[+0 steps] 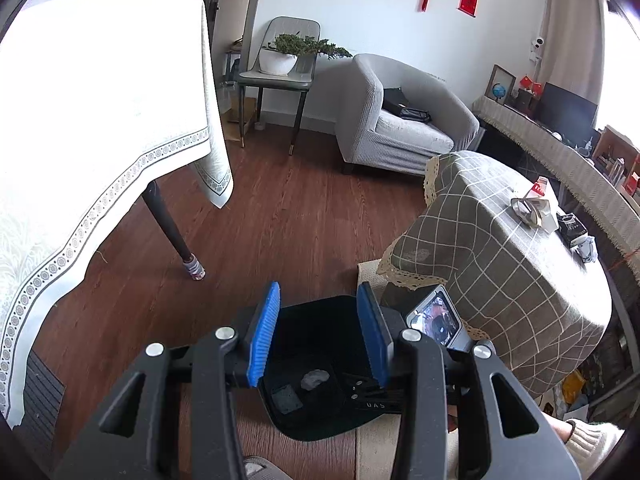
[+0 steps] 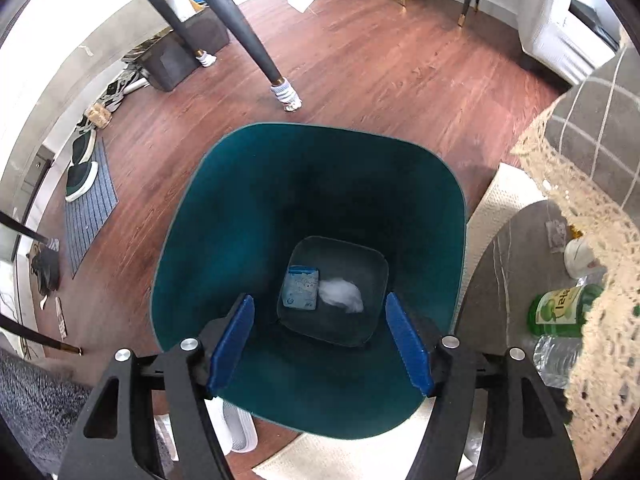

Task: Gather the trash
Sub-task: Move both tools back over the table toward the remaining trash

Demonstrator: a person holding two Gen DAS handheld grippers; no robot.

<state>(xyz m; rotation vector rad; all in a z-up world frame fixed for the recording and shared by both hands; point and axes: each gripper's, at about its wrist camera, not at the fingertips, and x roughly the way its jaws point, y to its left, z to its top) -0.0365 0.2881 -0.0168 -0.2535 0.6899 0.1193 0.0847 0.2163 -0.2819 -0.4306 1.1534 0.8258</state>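
Over the teal bin (image 2: 224, 240), right gripper (image 2: 322, 346) gapes; crumpled tissue (image 2: 342, 294) inside.

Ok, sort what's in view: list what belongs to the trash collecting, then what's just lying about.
Part of the job:
- teal bin
- blue packet and white crumpled wad at its bottom
- crumpled paper on the checked table
- both open grippers

Lying about:
- armchair
- potted plant
- green bottle
- shoes

A deep teal plastic trash bin (image 2: 224, 216) with rounded square rim stands upright on the wooden floor. On its bottom lie a flat blue-and-white tissue packet (image 2: 301, 287) and, at its 3 o'clock and touching it, a crumpled white paper wad (image 2: 342, 294).
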